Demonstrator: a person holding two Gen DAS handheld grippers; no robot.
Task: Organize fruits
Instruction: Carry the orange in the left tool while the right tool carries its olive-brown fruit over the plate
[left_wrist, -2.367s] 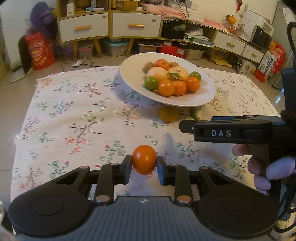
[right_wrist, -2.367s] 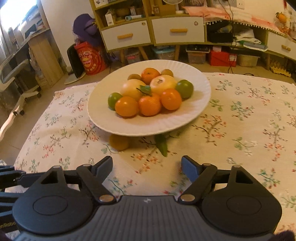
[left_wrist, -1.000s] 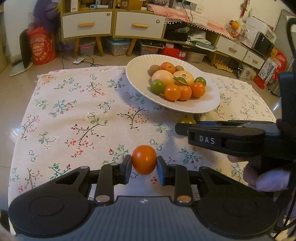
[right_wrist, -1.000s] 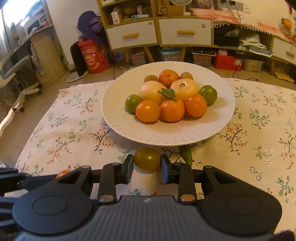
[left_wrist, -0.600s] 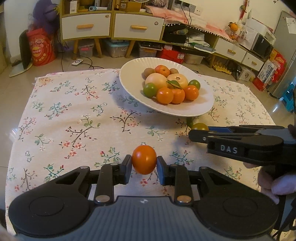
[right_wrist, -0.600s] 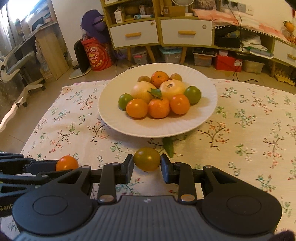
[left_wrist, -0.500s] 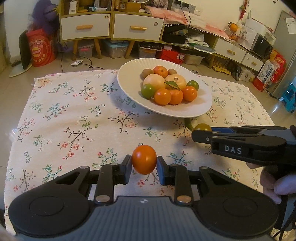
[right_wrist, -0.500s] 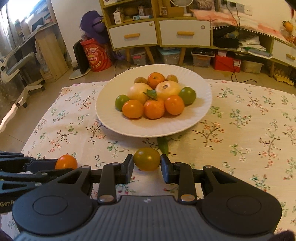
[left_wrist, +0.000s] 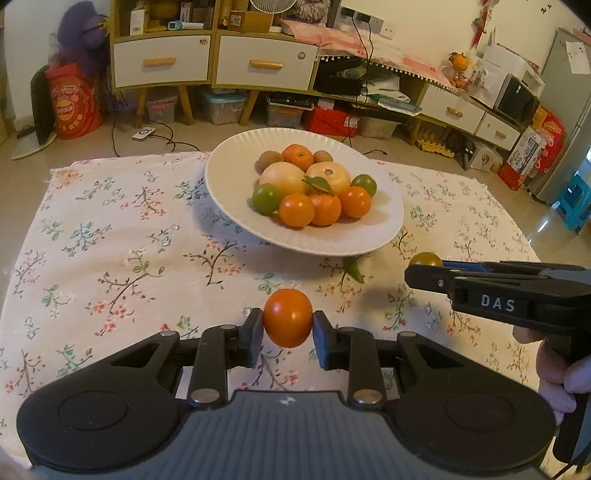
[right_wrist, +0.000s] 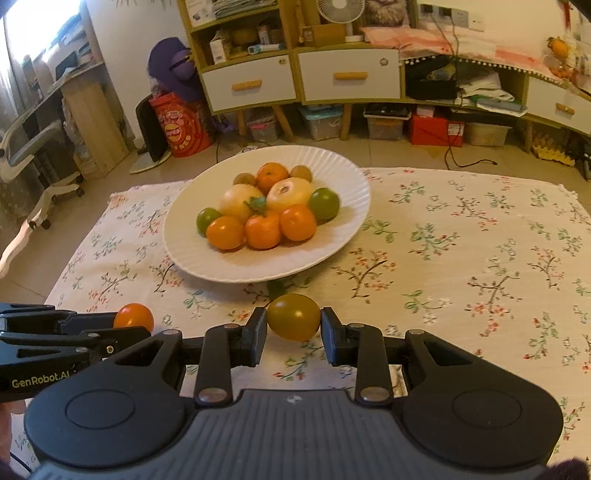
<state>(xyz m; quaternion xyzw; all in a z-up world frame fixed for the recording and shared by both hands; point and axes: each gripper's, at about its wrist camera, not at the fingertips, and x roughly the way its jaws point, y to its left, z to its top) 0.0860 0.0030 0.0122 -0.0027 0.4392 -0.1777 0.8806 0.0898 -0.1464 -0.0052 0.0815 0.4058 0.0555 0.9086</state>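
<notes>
Two fruits held, neither yet on the white ridged plate (left_wrist: 384, 229) of piled fruit.
Left gripper (left_wrist: 288, 326) clamps a round orange fruit (left_wrist: 288, 317); right gripper (right_wrist: 293, 326) clamps a round olive-yellow fruit (right_wrist: 293, 316).

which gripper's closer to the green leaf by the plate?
Right. The right gripper sits just in front of the leaf; the left gripper is off to the leaf's left, farther back.

matt black plastic left gripper (left_wrist: 288, 328) clamps a glossy, smooth orange tomato (left_wrist: 288, 317); the floral tablecloth (left_wrist: 110, 236) looks woven, the white plate (left_wrist: 229, 206) ribbed.
</notes>
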